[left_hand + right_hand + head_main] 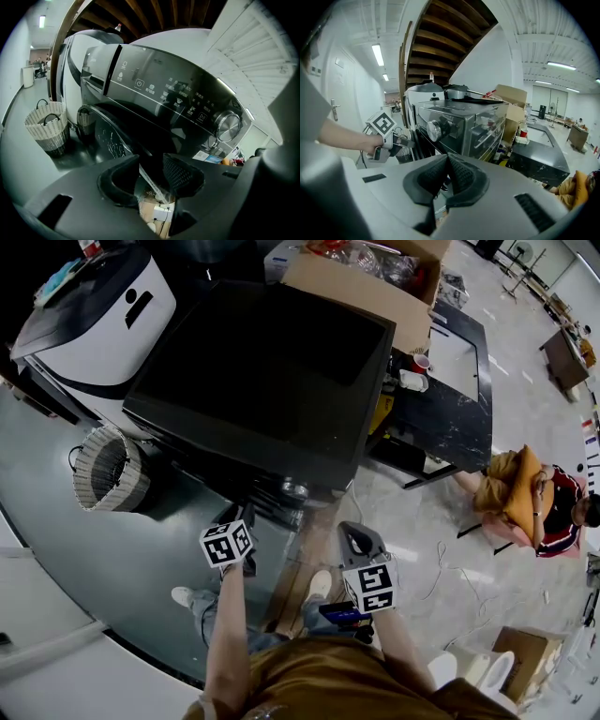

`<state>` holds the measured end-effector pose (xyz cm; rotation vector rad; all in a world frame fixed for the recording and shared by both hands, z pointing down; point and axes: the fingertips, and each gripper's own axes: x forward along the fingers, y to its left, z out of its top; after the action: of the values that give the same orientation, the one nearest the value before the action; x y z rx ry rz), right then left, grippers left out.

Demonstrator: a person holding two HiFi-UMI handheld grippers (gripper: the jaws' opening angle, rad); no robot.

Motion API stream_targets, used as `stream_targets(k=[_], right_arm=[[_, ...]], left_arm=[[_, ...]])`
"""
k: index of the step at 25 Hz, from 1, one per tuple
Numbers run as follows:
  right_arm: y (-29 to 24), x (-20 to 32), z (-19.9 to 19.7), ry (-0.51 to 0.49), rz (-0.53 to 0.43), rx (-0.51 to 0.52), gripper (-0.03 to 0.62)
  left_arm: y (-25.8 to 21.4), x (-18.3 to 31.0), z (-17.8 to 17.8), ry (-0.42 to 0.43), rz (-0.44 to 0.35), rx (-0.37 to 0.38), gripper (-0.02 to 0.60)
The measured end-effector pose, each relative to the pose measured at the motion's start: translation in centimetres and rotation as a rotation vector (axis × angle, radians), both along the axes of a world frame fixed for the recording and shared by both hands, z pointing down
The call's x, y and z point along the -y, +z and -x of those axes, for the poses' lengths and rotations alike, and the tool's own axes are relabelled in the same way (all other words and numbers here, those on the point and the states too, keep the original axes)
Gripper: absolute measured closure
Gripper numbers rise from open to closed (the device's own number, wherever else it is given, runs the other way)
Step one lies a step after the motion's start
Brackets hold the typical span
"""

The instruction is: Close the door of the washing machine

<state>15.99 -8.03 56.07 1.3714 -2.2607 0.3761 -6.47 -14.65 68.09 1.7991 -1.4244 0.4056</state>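
Washing machine [272, 371] sits mid-frame in head view, black top up, front facing the person; its door [107, 133], dark curved glass, stands out from the front at the lower left of the left gripper view, so it looks not yet shut, tho how far open can't be told. Left gripper [151, 161] is at the machine's front w/ jaws spread; a thin pale edge runs thru the gap btwn them, and can't tell if either pad touches it. Same gripper shows in head view [236, 521] just at the front edge, and in right gripper view [401, 140] reaching in from the left twd the door, marker cube on top. Right gripper [447, 161] has its jaws pressed together, nothing btwn them; in head view [354, 538] it hangs apart from the machine, near the person's leg. Control panel [173, 93] w/ lit icons runs across the front, round metal knob [228, 125] at its right end. Wicker basket [108, 470] on the floor left of the machine. White appliance [103, 306] beside it, further left. Cardboard box [361, 287] at the top's far edge. Black table [459, 399] to the right w/ a red cup [421, 362] on it. Another person [530, 502] sits on the floor beyond the table.
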Motion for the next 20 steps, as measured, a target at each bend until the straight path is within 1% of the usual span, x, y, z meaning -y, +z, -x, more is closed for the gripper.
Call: stream_targets(k=[9,15,20], right_arm=[[0.5,0.0,-0.7,0.015,0.010,-0.001,0.582],[0.5,-0.1,-1.3,0.020,0.017,-0.005,0.582],[0.0,0.0,-0.9,0.013,0.006,0.001,0.582]], left_arm=[[-0.1,1.8,-1.2,0.023,-0.006,-0.010,0.405],[-0.2,2.1,-1.5,0.013,0.005,-0.007,0.405],[-0.2,2.3,-1.6,0.022,0.002,0.002,0.402]])
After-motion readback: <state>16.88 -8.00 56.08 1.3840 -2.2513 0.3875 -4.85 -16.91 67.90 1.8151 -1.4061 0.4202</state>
